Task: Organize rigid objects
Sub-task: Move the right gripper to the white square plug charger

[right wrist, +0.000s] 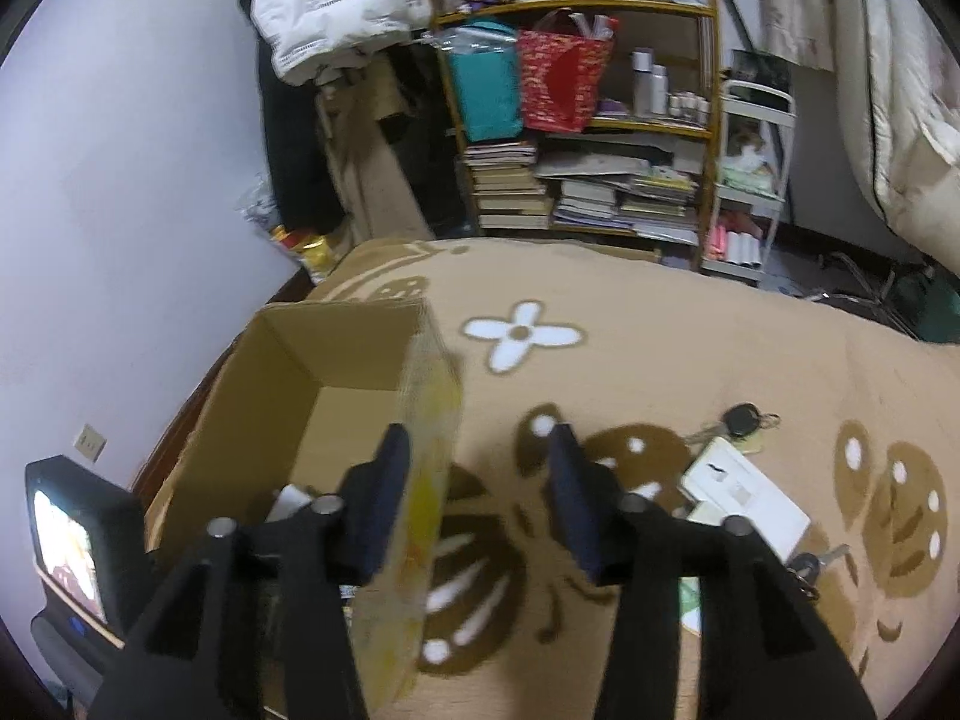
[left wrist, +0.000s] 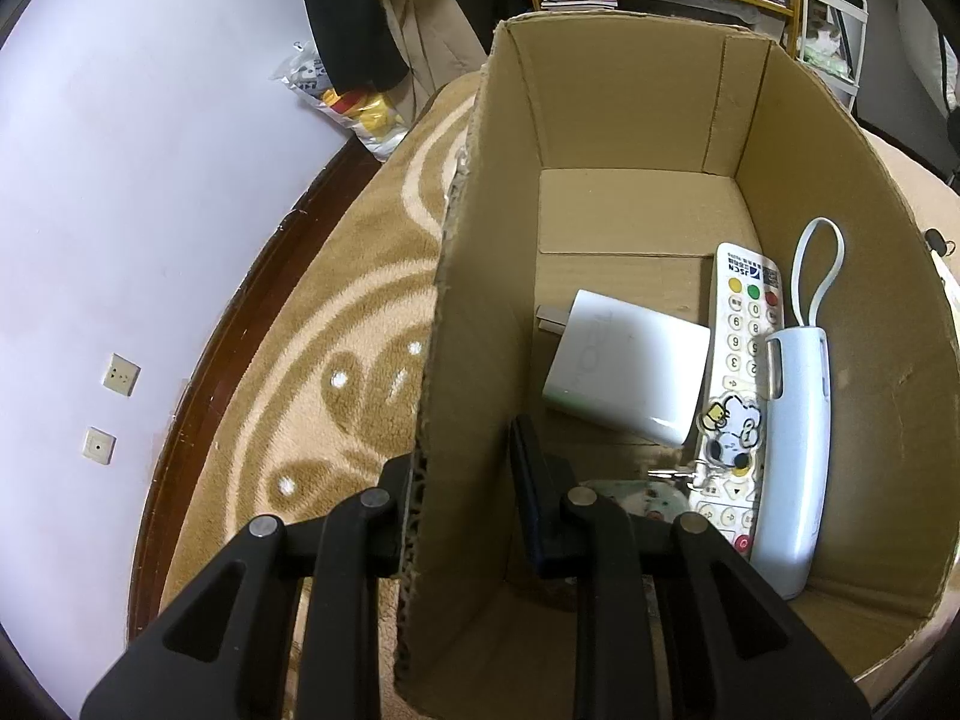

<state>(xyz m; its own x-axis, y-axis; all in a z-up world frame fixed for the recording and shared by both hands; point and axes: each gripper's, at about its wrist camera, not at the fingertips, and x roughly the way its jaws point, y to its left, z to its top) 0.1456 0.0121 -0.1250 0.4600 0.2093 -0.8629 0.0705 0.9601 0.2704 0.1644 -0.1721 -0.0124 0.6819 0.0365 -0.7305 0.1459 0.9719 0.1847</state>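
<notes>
Left tongs [left wrist: 465, 480] straddle the cardboard box [left wrist: 630, 120] wall, spread, not pinching. Right tongs [right wrist: 480, 498] gape apart, empty, beside the box. Remote control [left wrist: 741, 372] and charger [left wrist: 627, 372] lie inside; keys [right wrist: 744, 420] await on the blanket. Risk: an unclamped box may slide or tip.

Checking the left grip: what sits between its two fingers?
In the left wrist view, the box's side wall stands between the left gripper's fingers.
</notes>
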